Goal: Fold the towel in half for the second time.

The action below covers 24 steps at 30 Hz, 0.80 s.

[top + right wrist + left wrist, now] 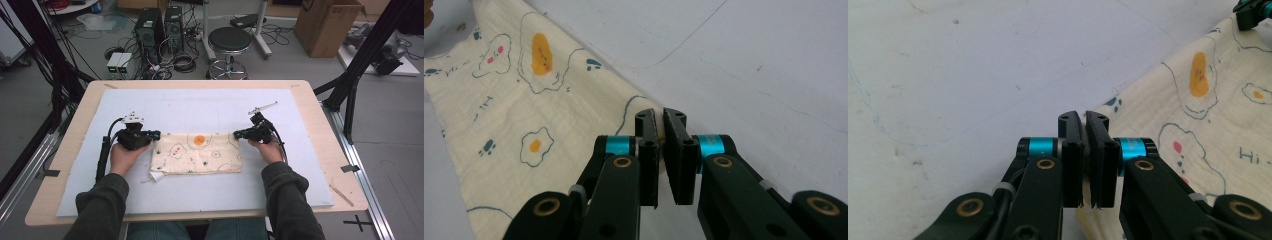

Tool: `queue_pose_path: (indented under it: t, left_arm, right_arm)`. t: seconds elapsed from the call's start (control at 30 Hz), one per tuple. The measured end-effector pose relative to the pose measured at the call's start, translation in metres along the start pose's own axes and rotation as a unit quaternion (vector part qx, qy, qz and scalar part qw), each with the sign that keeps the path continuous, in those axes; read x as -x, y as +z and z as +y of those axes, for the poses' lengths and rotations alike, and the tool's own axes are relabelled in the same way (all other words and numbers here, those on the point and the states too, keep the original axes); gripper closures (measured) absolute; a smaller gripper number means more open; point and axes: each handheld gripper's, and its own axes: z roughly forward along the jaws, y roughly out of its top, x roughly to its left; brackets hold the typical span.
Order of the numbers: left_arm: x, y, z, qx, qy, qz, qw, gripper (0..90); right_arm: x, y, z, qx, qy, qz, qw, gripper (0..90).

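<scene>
Left tool (156, 134) and right tool (237, 134) pinch the cloth's (197, 154) far corners

Cloth (197, 152) mid-table (310, 100) — L gripper (156, 134) left, R gripper (237, 134) right

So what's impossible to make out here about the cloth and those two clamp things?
- Left gripper, left gripper view: the shut jaws cover the cloth edge, so how much is pinched is unclear.
- Right gripper, right gripper view: the same; its jaws hide the cloth corner.
- Cloth, high view: the printed words are too small to read; how many layers it has can't be told.
- White tag, high view: too small to read.
</scene>
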Motion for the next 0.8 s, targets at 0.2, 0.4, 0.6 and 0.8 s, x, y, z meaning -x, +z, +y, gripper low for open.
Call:
queue_pose_path:
  t: [0.2, 0.4, 0.6, 0.8]
  left_arm:
    - [0.002, -0.001, -0.002, -0.001, 0.006, -0.001, 1.0, 85.1]
    - [0.002, -0.006, -0.001, 0.004, 0.013, -0.004, 0.9999, 85.1]
    - [0.006, -0.012, 0.0, 0.014, 0.022, -0.007, 0.9996, 85.1]
    - [0.008, -0.017, -0.004, 0.025, 0.025, -0.008, 0.9994, 85.1]
  right_arm:
    - [-0.001, 0.0, -0.002, -0.002, 0.0, 0.003, 1.0, 84.8]
    - [-0.002, -0.004, -0.001, 0.011, -0.01, 0.01, 0.9998, 84.7]
    - [-0.004, -0.009, -0.001, 0.022, -0.017, 0.023, 0.9994, 84.6]
    - [-0.01, -0.016, 0.0, 0.033, -0.033, 0.036, 0.9983, 84.5]
